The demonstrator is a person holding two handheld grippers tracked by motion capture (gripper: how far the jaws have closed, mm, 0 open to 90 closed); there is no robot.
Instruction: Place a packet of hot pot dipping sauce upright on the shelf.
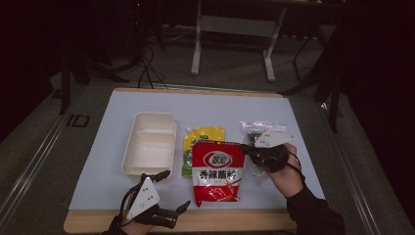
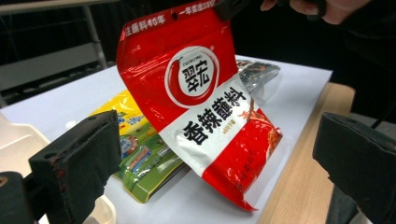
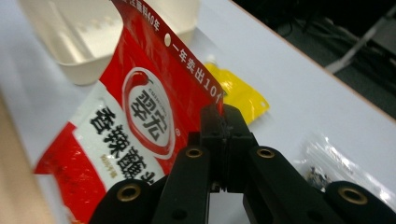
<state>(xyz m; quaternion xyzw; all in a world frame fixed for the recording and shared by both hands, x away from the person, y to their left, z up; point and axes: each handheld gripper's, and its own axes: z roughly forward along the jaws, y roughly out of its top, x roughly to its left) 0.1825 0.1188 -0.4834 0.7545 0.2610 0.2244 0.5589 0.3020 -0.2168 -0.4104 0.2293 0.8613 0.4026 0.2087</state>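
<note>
Your left hand-held gripper (image 1: 171,193) hovers at the counter's (image 1: 98,186) near edge, jaws wide apart and empty. Your right hand-held gripper (image 3: 223,116) is clamped on the top corner of the red seasoning packet (image 1: 217,172), tilting it up while its bottom stays near the front edge. It's glossy, with a white band and black characters. It partly hides the yellow-green packet (image 1: 201,139).
</note>
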